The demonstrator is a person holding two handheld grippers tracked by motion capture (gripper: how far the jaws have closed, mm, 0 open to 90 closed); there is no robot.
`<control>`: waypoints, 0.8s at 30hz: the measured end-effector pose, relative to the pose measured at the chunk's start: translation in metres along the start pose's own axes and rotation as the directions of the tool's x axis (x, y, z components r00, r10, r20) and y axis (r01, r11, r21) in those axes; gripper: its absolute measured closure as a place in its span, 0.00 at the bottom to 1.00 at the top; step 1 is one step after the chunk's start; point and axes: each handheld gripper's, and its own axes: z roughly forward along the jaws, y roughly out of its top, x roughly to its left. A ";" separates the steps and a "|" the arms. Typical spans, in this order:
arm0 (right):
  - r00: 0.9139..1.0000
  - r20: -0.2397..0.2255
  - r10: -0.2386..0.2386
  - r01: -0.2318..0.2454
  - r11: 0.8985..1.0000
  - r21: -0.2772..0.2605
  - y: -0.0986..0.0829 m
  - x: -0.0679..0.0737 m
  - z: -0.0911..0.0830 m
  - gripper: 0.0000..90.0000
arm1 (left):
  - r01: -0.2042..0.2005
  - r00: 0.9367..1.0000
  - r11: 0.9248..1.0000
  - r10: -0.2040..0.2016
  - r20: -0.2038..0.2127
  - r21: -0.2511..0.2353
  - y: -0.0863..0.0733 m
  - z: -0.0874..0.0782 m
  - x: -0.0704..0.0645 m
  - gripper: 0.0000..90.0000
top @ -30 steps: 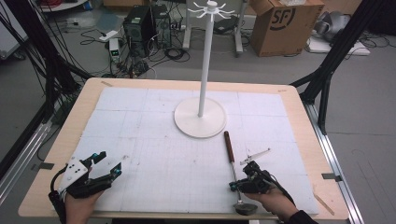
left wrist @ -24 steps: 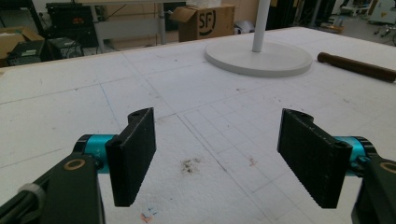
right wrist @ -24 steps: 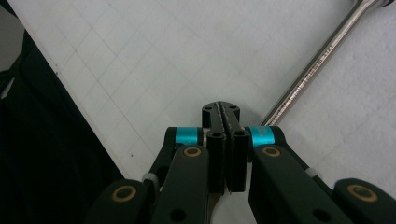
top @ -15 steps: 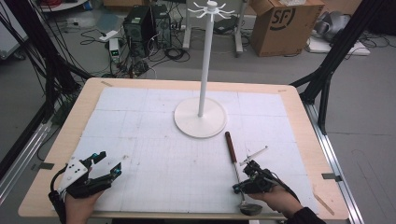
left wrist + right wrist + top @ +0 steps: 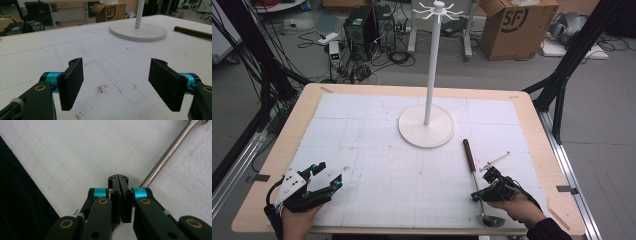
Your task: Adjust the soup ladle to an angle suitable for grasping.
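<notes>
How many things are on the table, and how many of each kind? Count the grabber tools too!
White stand with hooks on top: 1
Ladle with a brown handle: 1
Grippers: 2, the left gripper with its jaws wide open and the right gripper with its jaws closed beside the ladle's metal shaft
Total: 4

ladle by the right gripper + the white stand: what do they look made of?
Ladle: stem looks like polished metal, it glints in the right gripper view; the dark brown matte grip could be wood or plastic. Stand: flat round base and thin pole, even matte white, likely painted metal or plastic; cannot tell which.
</notes>
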 end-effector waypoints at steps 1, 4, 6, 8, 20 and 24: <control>1.000 -0.003 0.002 -0.002 1.000 -0.006 -0.001 -0.001 0.000 0.99 | 0.000 1.000 1.000 0.000 0.000 0.000 0.000 0.000 0.000 0.32; 1.000 -0.010 -0.001 0.001 1.000 -0.007 -0.002 -0.001 0.002 0.99 | 0.000 1.000 1.000 0.000 0.001 0.002 0.000 0.000 0.000 0.32; 1.000 -0.008 -0.004 0.004 1.000 -0.006 -0.001 0.000 0.002 0.99 | 0.000 1.000 1.000 0.000 0.001 0.001 0.000 0.000 0.000 0.32; 1.000 -0.001 -0.010 0.010 1.000 0.008 0.000 0.001 0.002 0.99 | 0.001 1.000 1.000 -0.001 0.001 0.000 0.000 0.000 0.000 0.32; 1.000 -0.003 0.018 -0.018 0.996 -0.086 0.011 -0.013 -0.003 0.99 | -0.004 1.000 1.000 0.004 0.002 0.002 0.000 0.001 0.000 0.32; 0.997 -0.001 0.079 -0.078 0.982 -0.169 0.027 -0.030 -0.006 0.99 | -0.003 1.000 1.000 0.003 0.002 0.000 0.000 0.002 -0.001 0.32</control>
